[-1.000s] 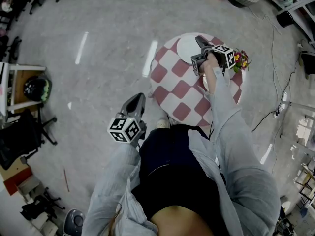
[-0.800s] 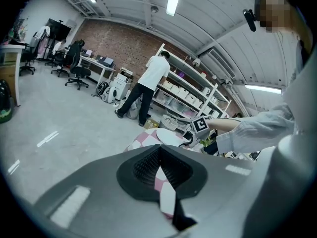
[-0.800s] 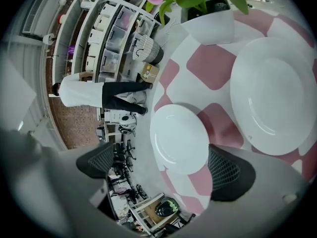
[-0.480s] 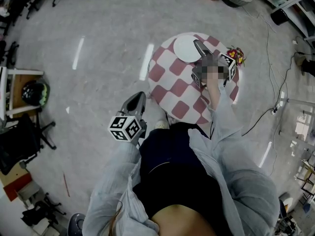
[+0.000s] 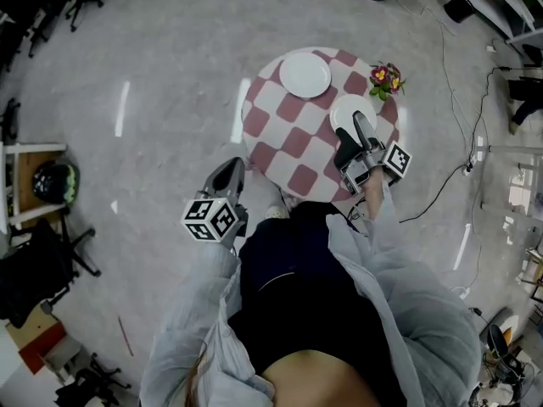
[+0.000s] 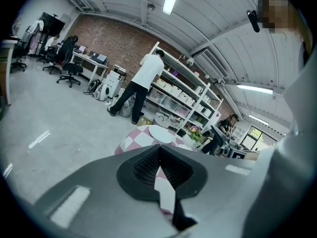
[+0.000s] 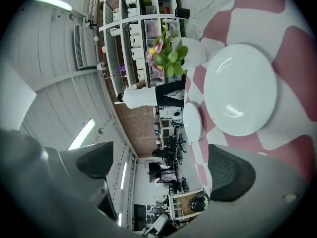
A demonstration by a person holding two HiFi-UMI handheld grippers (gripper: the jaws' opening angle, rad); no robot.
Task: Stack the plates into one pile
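Two white plates lie apart on a round table (image 5: 293, 147) with a red-and-white check cloth. One plate (image 5: 305, 73) (image 6: 161, 134) (image 7: 192, 121) is at the far side. The other plate (image 5: 349, 111) (image 7: 241, 89) is at the right, just ahead of my right gripper (image 5: 356, 138) (image 7: 163, 167). That gripper is open, turned on its side, with nothing between its jaws. My left gripper (image 5: 229, 172) (image 6: 158, 165) is shut and empty, held over the floor left of the table's near edge.
A small pot of pink and yellow flowers (image 5: 383, 76) (image 7: 166, 53) stands at the table's far right, close to the right plate. A cable (image 5: 441, 197) runs over the floor on the right. A person (image 6: 138, 86) stands by shelves far behind the table.
My right gripper has drawn back from the far plate to the near right of the table, behind the right plate. The left gripper has barely moved.
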